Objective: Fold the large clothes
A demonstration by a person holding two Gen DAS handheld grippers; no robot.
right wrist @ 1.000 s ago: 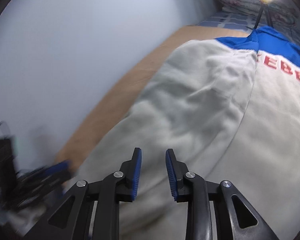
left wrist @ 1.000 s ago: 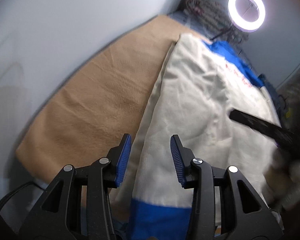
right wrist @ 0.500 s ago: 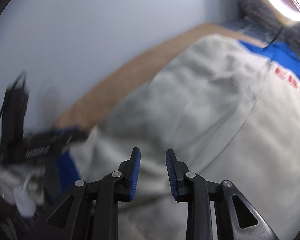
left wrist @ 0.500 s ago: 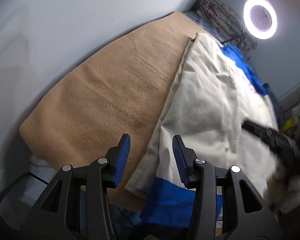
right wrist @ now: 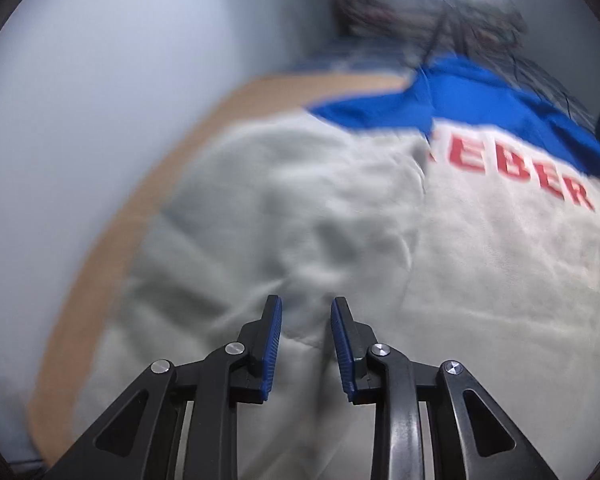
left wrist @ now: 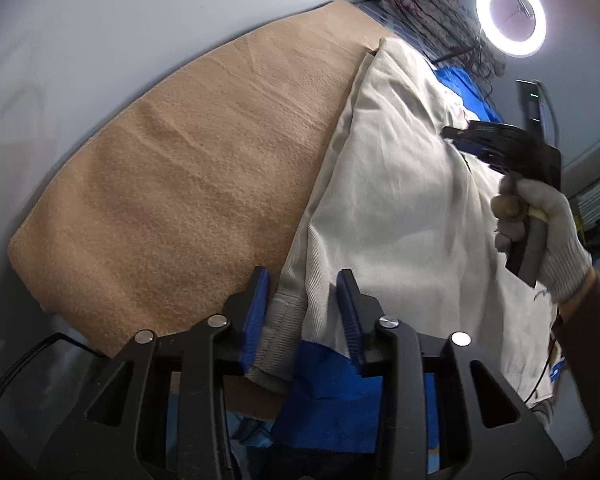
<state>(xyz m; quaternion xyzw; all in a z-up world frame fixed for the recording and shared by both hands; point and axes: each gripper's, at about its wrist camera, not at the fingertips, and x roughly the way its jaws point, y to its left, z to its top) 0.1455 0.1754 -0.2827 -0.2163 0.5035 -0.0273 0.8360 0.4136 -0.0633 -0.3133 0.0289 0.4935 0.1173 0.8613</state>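
We see a bright ring lamp point(left wrist: 511, 15) at the far end, blown out to white glare; it lights the wall point(left wrist: 120, 20) evenly, with faint soft shadows. The left wrist view is sharp. The right wrist view is smeared by motion blur across the garment point(right wrist: 340, 220). Both views bend at dark rounded edges.
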